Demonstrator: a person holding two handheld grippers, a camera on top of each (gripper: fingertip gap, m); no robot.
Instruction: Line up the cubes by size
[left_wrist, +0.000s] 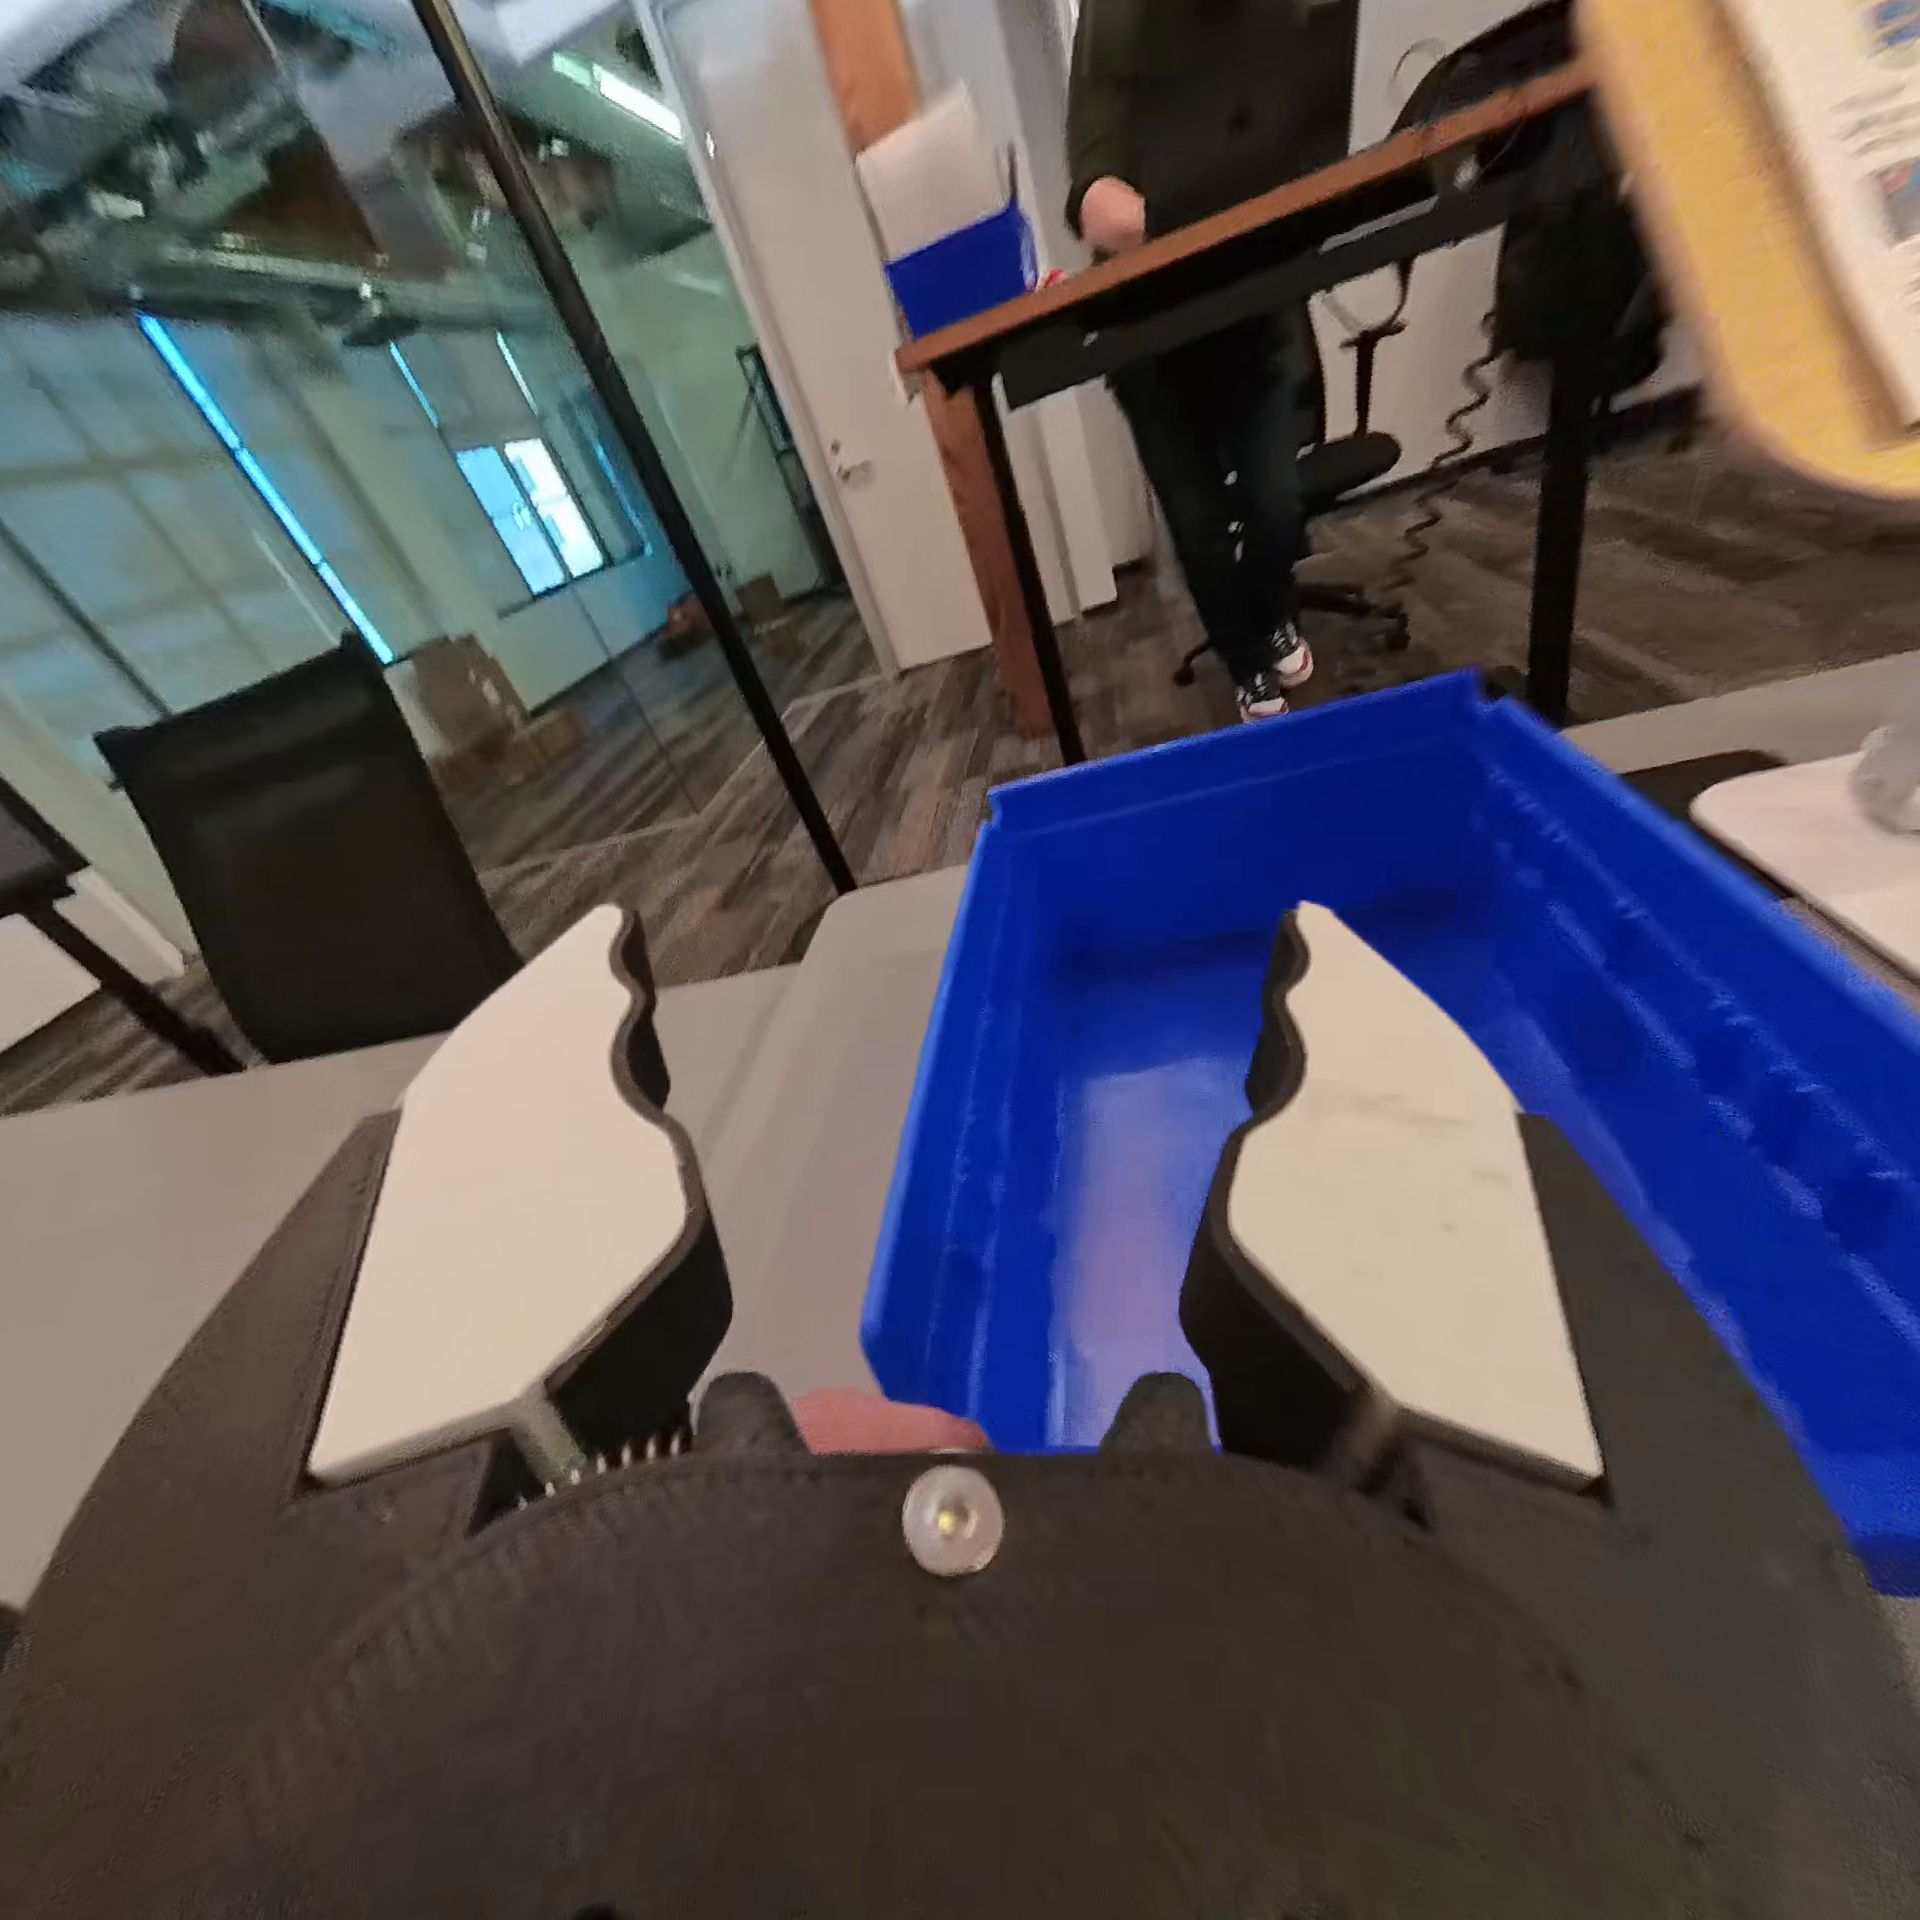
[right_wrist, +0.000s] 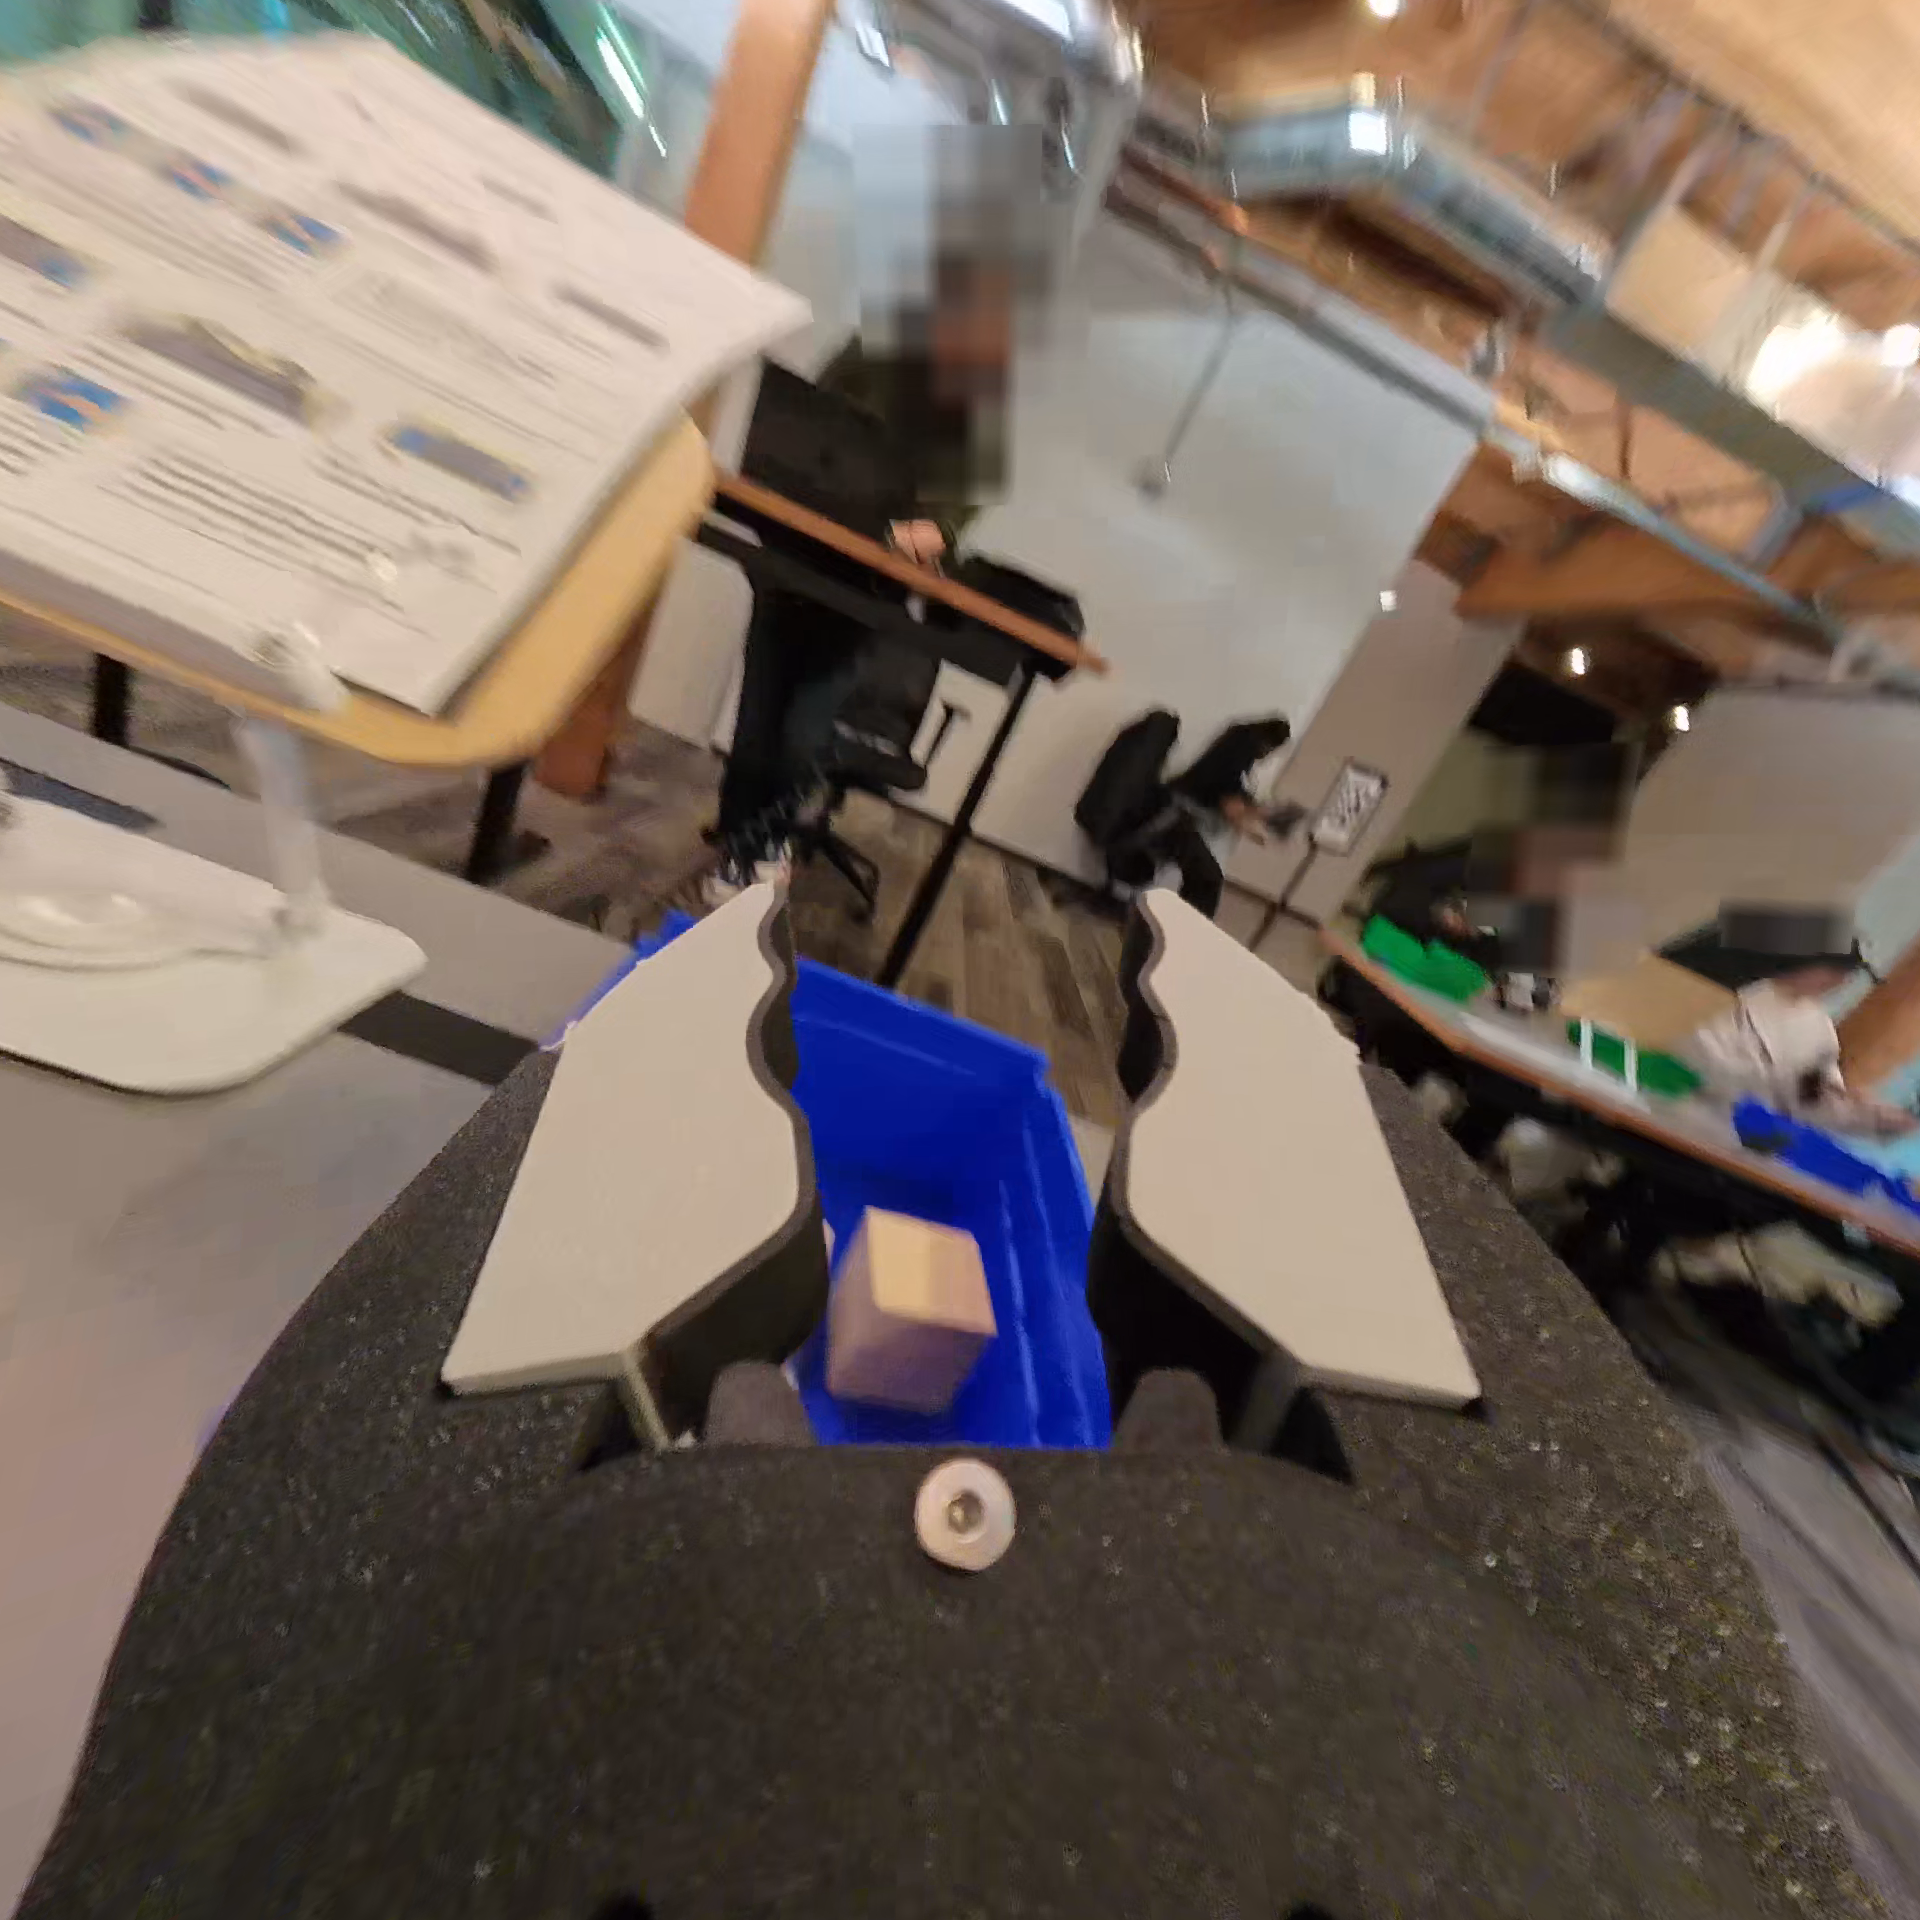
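Note:
A blue plastic bin stands on the grey table. My left gripper is wide open and empty; it straddles the bin's left wall, with the right finger over the bin's inside. The part of the bin floor seen there is bare. A small pinkish patch shows at the finger bases; I cannot tell what it is. In the right wrist view, my right gripper is open above the bin. A pale wooden cube sits tilted inside the bin, below the finger bases, and neither pad touches it.
A white stand on the table carries a tilted wooden board with printed sheets, also at the top right of the left wrist view. A person stands at a wooden desk beyond. A black chair is at the table's left. My hands' fingertips stand some 70 cm from each other.

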